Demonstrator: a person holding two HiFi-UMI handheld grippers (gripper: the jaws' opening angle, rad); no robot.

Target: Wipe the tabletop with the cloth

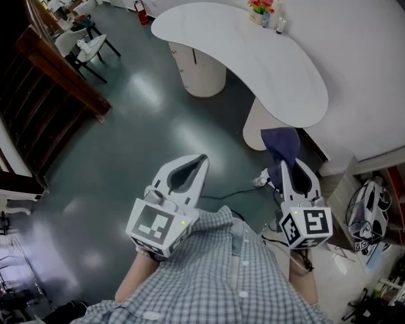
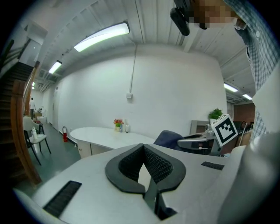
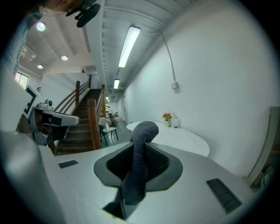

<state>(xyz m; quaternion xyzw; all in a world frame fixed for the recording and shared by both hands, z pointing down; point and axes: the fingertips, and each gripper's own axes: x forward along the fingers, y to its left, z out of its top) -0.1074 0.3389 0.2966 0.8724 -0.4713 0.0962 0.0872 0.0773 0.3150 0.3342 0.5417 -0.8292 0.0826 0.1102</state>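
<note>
Beyond a stretch of dark floor point(image 1: 126, 139), the white tabletop point(image 1: 253, 57) runs lengthwise from ten to four o'clock. The right gripper point(image 1: 290, 169), the nearer one, pinches the cloth point(image 1: 283, 144), which points at twelve toward the table's near end. The left gripper point(image 1: 197, 163) has its jaws pressed together, empty.

At the far end of the table point(image 1: 253, 57), the flowers point(image 1: 259, 7) are cut off by the top edge, and the two small items point(image 1: 279, 25) beside them are too small to identify. Below the table's near end, the cloth's point(image 1: 283, 144) lower part is hidden inside the right gripper point(image 1: 288, 166).
</note>
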